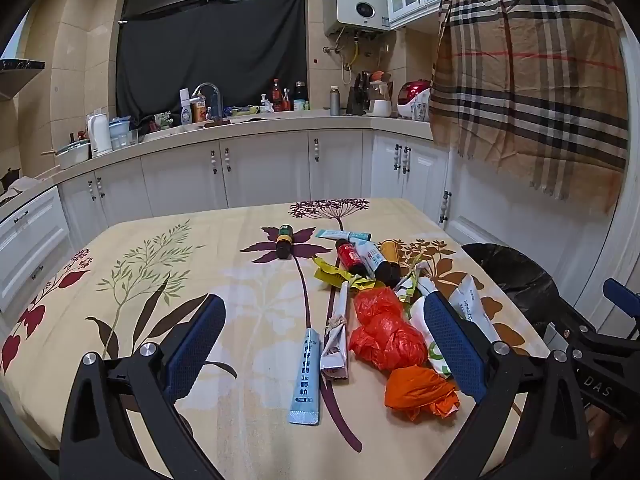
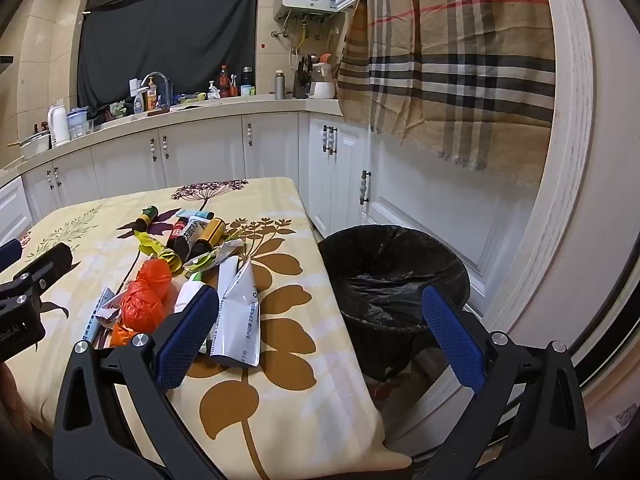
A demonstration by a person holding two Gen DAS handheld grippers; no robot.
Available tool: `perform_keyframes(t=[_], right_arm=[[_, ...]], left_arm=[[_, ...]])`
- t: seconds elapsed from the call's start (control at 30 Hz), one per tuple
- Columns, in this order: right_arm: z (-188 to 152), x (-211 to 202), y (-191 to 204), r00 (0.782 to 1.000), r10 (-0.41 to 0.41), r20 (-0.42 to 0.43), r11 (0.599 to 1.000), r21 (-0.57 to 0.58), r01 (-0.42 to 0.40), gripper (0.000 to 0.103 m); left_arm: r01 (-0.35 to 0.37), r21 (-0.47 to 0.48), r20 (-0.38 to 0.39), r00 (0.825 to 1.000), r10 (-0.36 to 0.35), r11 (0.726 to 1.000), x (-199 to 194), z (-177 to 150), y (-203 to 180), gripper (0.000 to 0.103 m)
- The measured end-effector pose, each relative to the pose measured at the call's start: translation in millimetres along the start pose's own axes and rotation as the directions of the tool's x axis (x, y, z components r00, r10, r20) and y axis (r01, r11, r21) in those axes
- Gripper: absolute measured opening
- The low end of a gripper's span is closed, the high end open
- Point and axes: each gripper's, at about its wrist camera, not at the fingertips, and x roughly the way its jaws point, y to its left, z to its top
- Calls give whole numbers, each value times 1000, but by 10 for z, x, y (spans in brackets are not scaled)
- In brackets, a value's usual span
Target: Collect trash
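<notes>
Here your left gripper (image 1: 324, 344) and right gripper (image 2: 320, 332) both stand wide open and hold nothing. The trash sits in a loose heap at centre right of the left view, on the flowered table (image 1: 120, 280): crumpled orange bags (image 1: 386, 338), a pale blue sachet (image 1: 306, 376), small bottles (image 1: 352, 258) and torn wrappers. The bin (image 2: 394, 276), lined in black, stands at lower centre right of the right view, beside the table edge. The bags look light and soft, so pinch them mid-bunch; the bottles look hard and likely to roll, so clamp across the body.
</notes>
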Motion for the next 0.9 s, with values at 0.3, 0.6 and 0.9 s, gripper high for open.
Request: perform_keyframes(t=[0.3, 0.6, 0.9], right_arm=[[7, -4, -15, 1000, 3, -1, 1000, 3, -3, 99], [14, -5, -26, 1000, 4, 1, 1000, 5, -4, 99], [9, 3, -27, 1000, 4, -2, 1000, 4, -4, 99]], left_arm=[[-1, -1, -3, 1000, 1, 1000, -3, 18, 26, 97], [0, -2, -9, 1000, 0, 1000, -7, -3, 28, 97], [0, -5, -13, 1000, 0, 1000, 25, -6, 45, 97]])
